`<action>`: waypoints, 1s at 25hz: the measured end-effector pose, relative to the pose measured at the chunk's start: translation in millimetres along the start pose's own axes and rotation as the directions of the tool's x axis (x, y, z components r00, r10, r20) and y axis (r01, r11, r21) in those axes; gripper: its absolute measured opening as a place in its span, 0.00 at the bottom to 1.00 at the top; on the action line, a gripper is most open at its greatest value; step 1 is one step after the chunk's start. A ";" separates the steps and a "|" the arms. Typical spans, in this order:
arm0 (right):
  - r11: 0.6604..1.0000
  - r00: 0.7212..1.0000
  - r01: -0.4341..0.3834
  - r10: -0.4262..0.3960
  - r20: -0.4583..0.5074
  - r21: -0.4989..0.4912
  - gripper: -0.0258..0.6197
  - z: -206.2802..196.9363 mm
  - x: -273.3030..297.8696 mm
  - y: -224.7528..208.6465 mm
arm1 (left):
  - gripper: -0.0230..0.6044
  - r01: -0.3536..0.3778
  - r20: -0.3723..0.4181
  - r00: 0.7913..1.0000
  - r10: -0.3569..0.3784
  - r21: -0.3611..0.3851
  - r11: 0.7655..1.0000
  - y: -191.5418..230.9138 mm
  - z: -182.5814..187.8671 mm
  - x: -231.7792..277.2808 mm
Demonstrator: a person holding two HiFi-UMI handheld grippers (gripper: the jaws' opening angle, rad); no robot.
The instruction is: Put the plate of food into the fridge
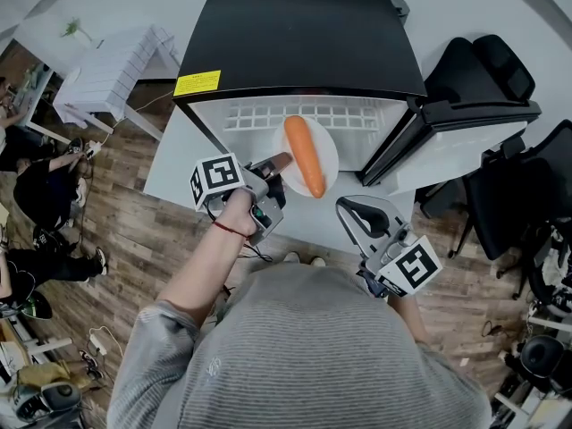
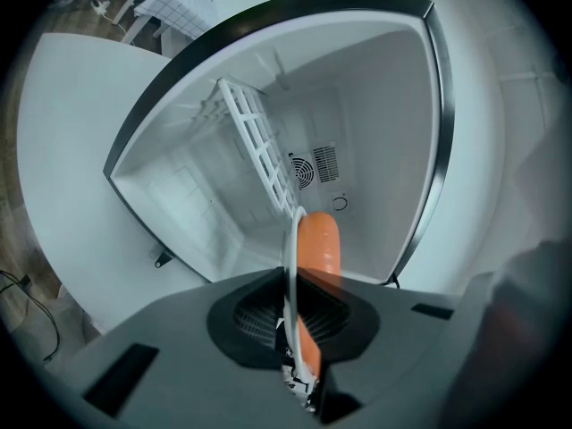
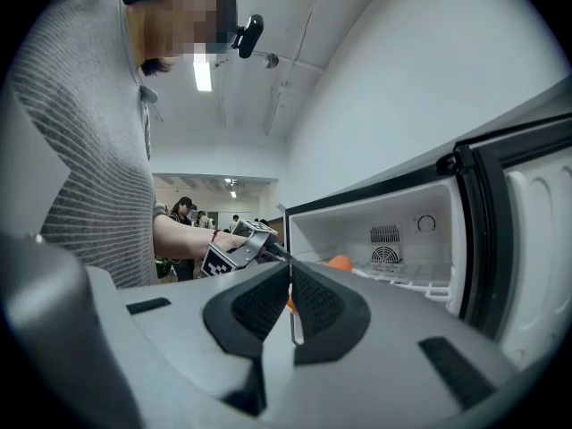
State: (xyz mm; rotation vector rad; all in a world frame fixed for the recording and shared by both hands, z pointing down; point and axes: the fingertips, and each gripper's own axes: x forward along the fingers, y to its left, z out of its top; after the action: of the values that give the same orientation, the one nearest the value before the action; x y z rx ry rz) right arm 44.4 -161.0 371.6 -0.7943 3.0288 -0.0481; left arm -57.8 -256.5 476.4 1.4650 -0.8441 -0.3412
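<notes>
A white plate (image 1: 329,150) carrying a long orange carrot (image 1: 304,155) hangs at the mouth of the open black mini fridge (image 1: 295,34), over its white wire shelf (image 1: 259,114). My left gripper (image 1: 279,164) is shut on the plate's left rim. In the left gripper view the plate (image 2: 290,266) shows edge-on between the jaws of that gripper (image 2: 290,329), with the carrot (image 2: 317,244) on its right side and the white fridge interior (image 2: 357,132) ahead. My right gripper (image 1: 362,214) hangs lower right, shut and empty. The right gripper view looks past its closed jaws (image 3: 290,307) at the carrot (image 3: 340,262).
The fridge door (image 1: 447,137) stands swung open to the right. The fridge sits on a white table (image 1: 170,164). Black office chairs (image 1: 509,186) crowd the right side. A white slatted bench (image 1: 112,65) and seated people (image 1: 36,186) are at the left.
</notes>
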 end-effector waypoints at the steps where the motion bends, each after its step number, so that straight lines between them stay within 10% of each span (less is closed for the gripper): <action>1: 1.000 1.000 0.001 -0.001 0.001 0.003 0.06 0.1 0.1 -0.7 | 0.09 -0.004 0.005 1.000 0.004 -0.003 1.000 0.5 2.0 1.7; 25: 1.000 1.000 0.005 -0.005 0.000 0.008 0.06 -0.8 5.9 -12.4 | 0.10 -0.016 0.074 0.997 0.023 -0.085 0.996 1.4 26.2 28.5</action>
State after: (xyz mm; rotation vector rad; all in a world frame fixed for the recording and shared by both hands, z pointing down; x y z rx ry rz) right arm 45.3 -174.7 372.7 -0.8016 3.0242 -0.0599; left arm -56.6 -294.7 483.1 1.3717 -0.8934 -0.4149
